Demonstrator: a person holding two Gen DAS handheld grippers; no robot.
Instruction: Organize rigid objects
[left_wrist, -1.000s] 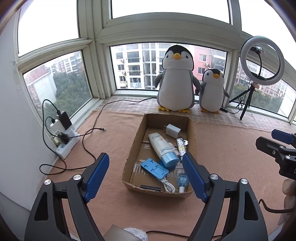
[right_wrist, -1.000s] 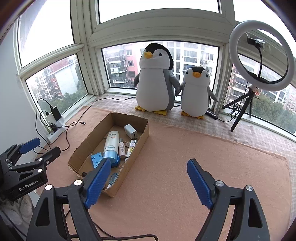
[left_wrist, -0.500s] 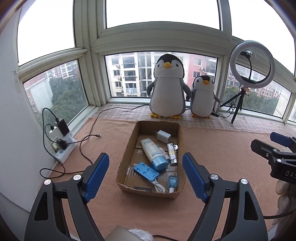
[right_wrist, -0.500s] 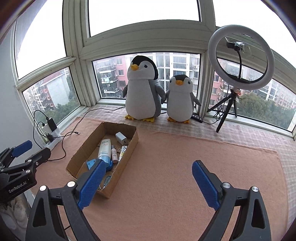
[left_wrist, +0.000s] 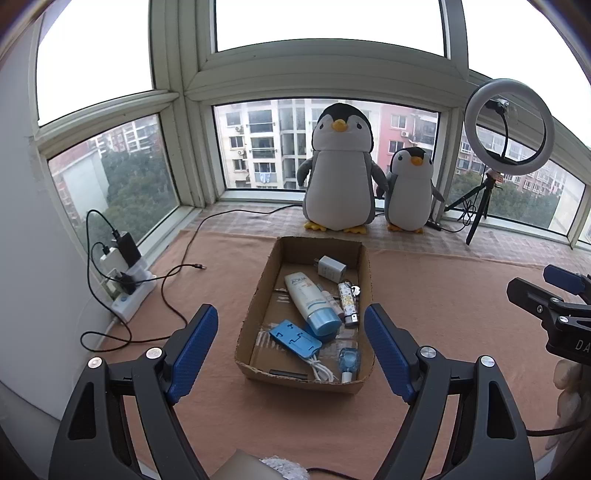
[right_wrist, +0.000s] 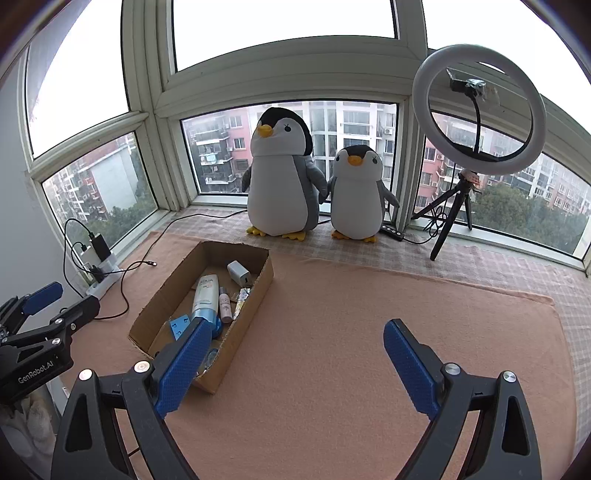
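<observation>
Left wrist view: the left tongs (left_wrist: 290, 347) are spread wide and hold nothing, their blue pads framing a cardboard box (left_wrist: 258, 306) that lies on a peach-coloured blanket (left_wrist: 443, 295). Inside the box, a white tube with a blue cap (left_wrist: 310, 301) lies lengthwise in the middle. A white plug adapter (left_wrist: 331, 268) sits at the far end. Just right of the tube are a slim small bottle (left_wrist: 331, 301) and a patterned lighter (left_wrist: 347, 302). Near the front, a blue phone stand (left_wrist: 294, 338) lies left of the tube's cap, with a coiled white cable (left_wrist: 320, 369) and a small blue item (left_wrist: 349, 360) beside it at the near right corner. A dark flat thing (left_wrist: 289, 374) rests along the near wall; I cannot tell what it is.

Beyond the box, a big penguin toy (left_wrist: 340, 173) and a small penguin toy (left_wrist: 409, 190) stand side by side against the window. A ring light on a tripod (left_wrist: 508, 127) stands to their right. On the far left, a power strip with chargers (left_wrist: 125, 278) lies by the wall, and a black cable (left_wrist: 173, 273) trails from it over the blanket.

In the right wrist view, the right tongs (right_wrist: 295, 354) are likewise spread and empty, hanging over the bare blanket just right of the box, with the left pad overlapping the box's near corner.
</observation>
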